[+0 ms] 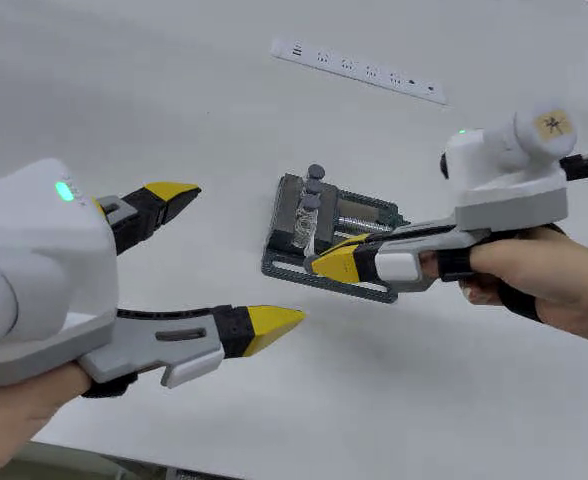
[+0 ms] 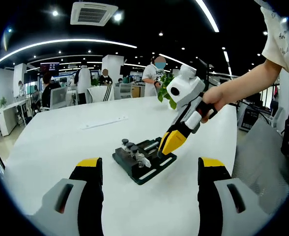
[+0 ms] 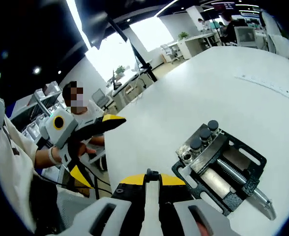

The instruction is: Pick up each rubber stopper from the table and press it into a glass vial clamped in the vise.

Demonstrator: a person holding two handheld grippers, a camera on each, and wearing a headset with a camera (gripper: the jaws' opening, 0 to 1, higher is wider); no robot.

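Observation:
A dark vise (image 1: 373, 215) sits mid-table and clamps a row of glass vials. Three vials carry grey rubber stoppers (image 1: 314, 186); the nearest vial (image 1: 302, 226) is open-topped. My right gripper (image 1: 330, 263) hovers just in front of the vise, shut on a small dark rubber stopper (image 3: 152, 174) at its tips. The open vial (image 3: 186, 157) lies just ahead of the stopper in the right gripper view. My left gripper (image 1: 224, 255) is held to the left of the vise, wide open and empty. In the left gripper view the vise (image 2: 149, 173) lies ahead, with the right gripper (image 2: 171, 143) over it.
A white power strip (image 1: 359, 70) lies at the far side of the white table. The near table edge runs below my left gripper. People and desks stand in the room beyond the table.

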